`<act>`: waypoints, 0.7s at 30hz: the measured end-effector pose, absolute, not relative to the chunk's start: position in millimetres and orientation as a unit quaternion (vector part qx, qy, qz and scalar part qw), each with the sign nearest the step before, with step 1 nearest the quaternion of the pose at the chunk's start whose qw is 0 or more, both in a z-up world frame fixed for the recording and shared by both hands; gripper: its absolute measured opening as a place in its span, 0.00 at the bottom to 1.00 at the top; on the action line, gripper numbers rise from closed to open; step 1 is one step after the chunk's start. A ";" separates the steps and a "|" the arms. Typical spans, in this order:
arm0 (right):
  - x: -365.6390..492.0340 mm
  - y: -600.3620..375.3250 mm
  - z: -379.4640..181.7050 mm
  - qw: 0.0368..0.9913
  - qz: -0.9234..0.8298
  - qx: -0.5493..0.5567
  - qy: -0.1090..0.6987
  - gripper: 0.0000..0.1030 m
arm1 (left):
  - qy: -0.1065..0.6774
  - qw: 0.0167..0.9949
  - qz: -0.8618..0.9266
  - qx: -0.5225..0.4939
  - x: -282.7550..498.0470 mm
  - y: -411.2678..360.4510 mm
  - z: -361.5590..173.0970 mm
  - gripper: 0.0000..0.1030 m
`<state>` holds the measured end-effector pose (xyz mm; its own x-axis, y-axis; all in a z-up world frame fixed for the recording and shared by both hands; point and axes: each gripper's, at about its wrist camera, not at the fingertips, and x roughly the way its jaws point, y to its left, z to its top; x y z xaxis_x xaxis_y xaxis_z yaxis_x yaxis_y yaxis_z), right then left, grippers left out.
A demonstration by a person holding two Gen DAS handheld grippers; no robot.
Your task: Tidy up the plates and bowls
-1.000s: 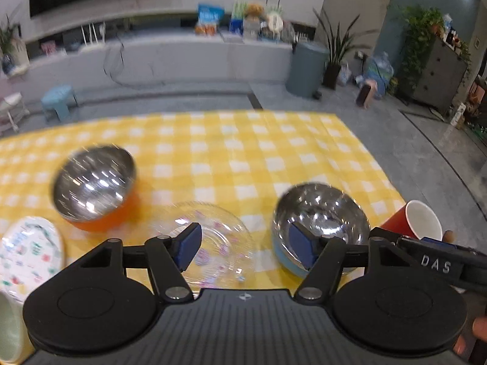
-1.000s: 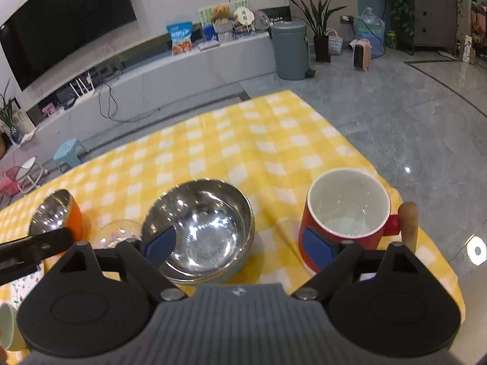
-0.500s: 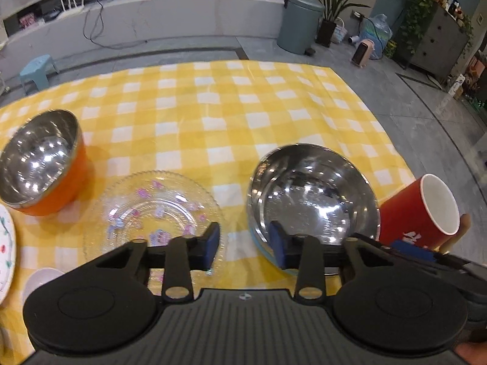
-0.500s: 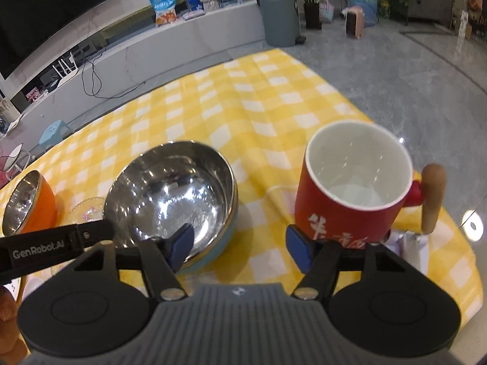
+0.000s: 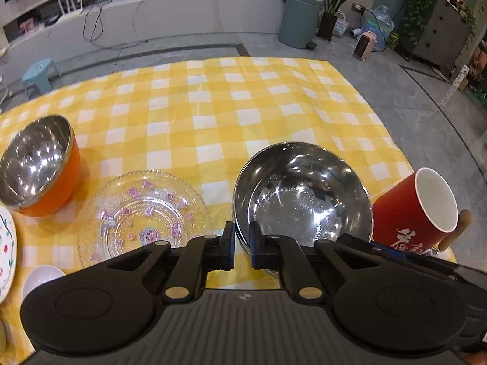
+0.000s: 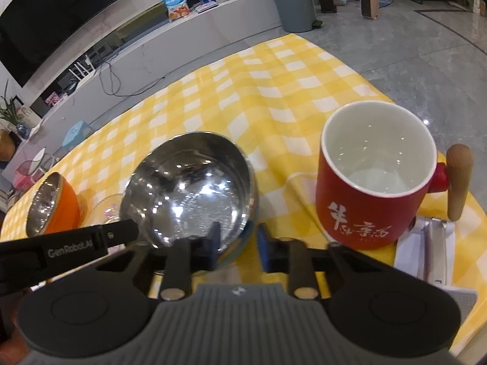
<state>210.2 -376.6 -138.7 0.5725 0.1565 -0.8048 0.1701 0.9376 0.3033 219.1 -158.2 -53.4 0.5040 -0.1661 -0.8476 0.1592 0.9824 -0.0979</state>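
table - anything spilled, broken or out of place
Nothing spilled or broken. The one misfit is the red mug beside the steel bowl: a cup among plates and bowls, near the table's corner. The cloth has light creases.

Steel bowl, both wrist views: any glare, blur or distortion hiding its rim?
Left wrist: steel bowl sharp, scattered specular highlights inside, near rim hidden behind the left gripper; strong fisheye bending at the edges. Right wrist: the bowl shows brighter glints, slightly soft; right gripper covers its near rim.
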 end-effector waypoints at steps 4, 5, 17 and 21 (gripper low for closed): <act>209.4 -378.8 -137.9 0.867 -0.003 0.182 0.463 0.16 | 0.487 0.870 -0.081 -0.007 215.2 -158.4 -49.4 0.09; 208.8 -379.9 -136.0 0.866 0.000 0.190 0.462 0.16 | 0.484 0.872 -0.075 -0.010 213.5 -157.5 -47.1 0.09; 176.8 -362.2 -77.5 0.890 0.053 0.211 0.400 0.13 | 0.421 0.906 -0.039 -0.005 165.7 -133.7 19.0 0.10; 154.4 -360.0 -59.4 0.891 0.052 0.219 0.394 0.11 | 0.408 0.911 -0.061 -0.015 140.9 -126.6 40.6 0.10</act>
<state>154.4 -360.0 -59.4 0.6846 0.2645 -0.6792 0.0798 0.8990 0.4306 140.9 -126.6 40.6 0.6597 -0.1238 -0.7413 0.0989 0.9921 -0.0777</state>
